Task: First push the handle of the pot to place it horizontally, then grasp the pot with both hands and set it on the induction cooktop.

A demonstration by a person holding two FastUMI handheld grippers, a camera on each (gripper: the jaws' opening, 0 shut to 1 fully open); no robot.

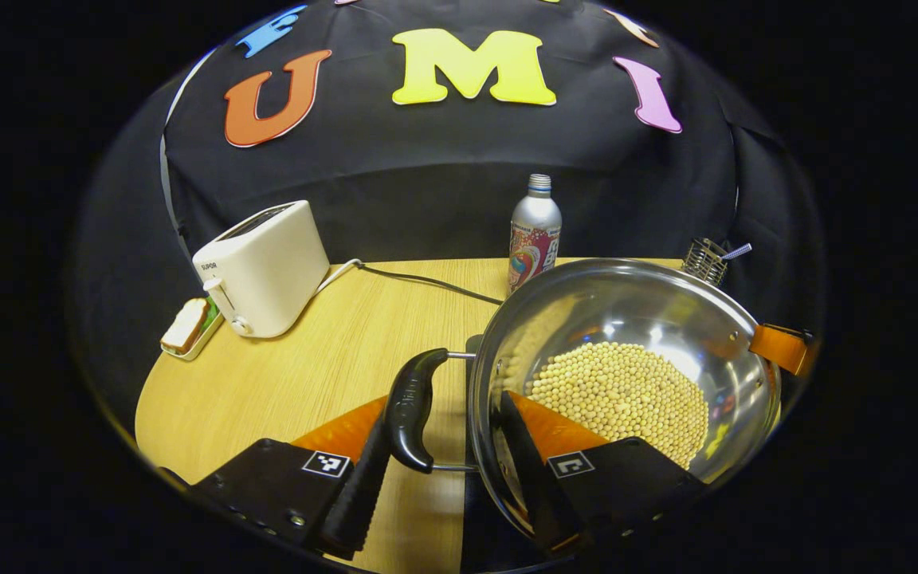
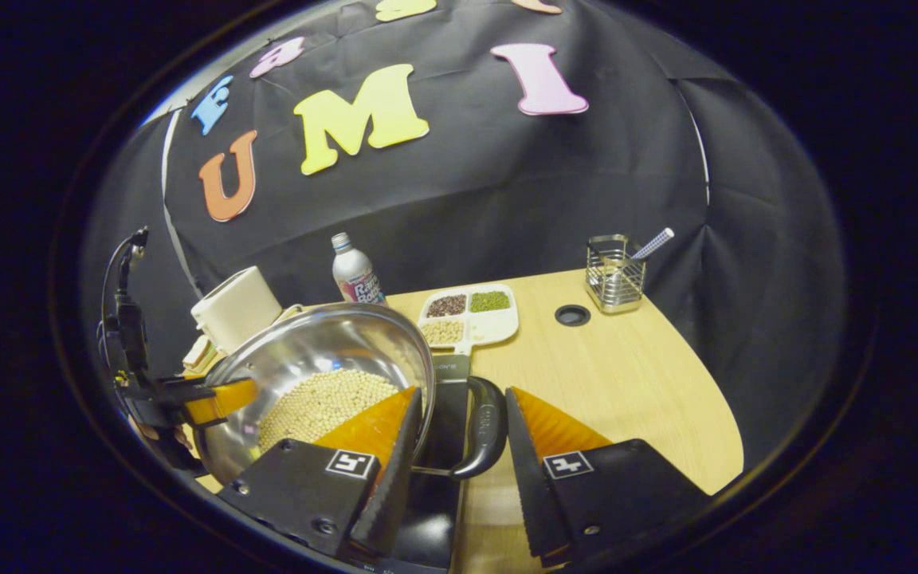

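steel pot point(image 1: 626, 359) between both claws — left claw point(image 1: 447, 470) and right claw point(image 2: 459, 470) apart, straddling black handles.

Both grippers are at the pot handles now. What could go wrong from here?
1. The pot holds loose beans and looks tilted; more tilt could spill them.
2. Each gripper straddles a handle with jaws apart; lifting before they close could drop it.
3. The bottle stands just behind and could be knocked.

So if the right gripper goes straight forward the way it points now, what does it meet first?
Probably the black loop handle of the shiny steel pot: it sits between the open fingers of the right gripper. Depth is unclear.
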